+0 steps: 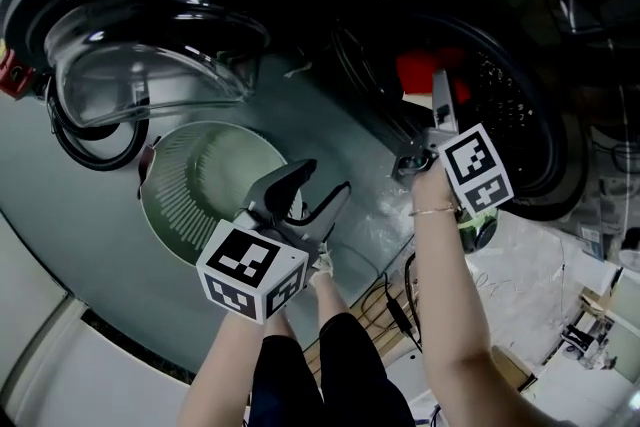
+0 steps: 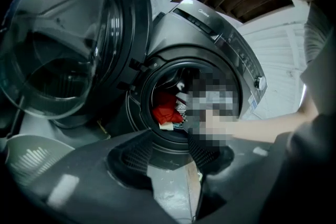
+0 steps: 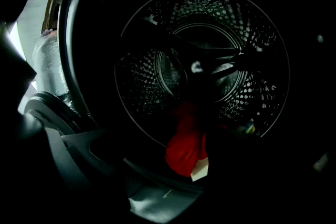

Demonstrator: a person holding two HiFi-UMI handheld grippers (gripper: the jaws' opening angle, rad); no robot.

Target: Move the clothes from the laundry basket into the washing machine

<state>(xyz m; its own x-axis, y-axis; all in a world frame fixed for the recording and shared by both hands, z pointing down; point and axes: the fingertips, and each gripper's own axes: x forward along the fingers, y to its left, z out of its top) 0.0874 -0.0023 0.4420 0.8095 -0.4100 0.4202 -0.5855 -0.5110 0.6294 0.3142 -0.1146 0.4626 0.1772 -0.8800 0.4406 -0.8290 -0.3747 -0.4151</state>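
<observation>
My right gripper [image 1: 440, 93] sits at the washing machine [image 2: 220, 44] mouth, jaws wide and holding nothing, the red garment [image 3: 185, 147] lying just beyond in the drum [image 3: 252, 97], while my left gripper [image 1: 322, 181] hangs open and empty above the laundry basket [image 1: 175, 185].

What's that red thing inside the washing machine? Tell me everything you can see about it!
It is a crumpled red cloth garment, soft-looking and bunched into a loose heap. A small white tag sticks out at its lower edge. It lies at the front of the dark metal washing machine drum, which is dotted with holes, just behind the round door opening. The right gripper reaches toward that opening with its jaws apart. Whether it touches the cloth cannot be seen.
</observation>
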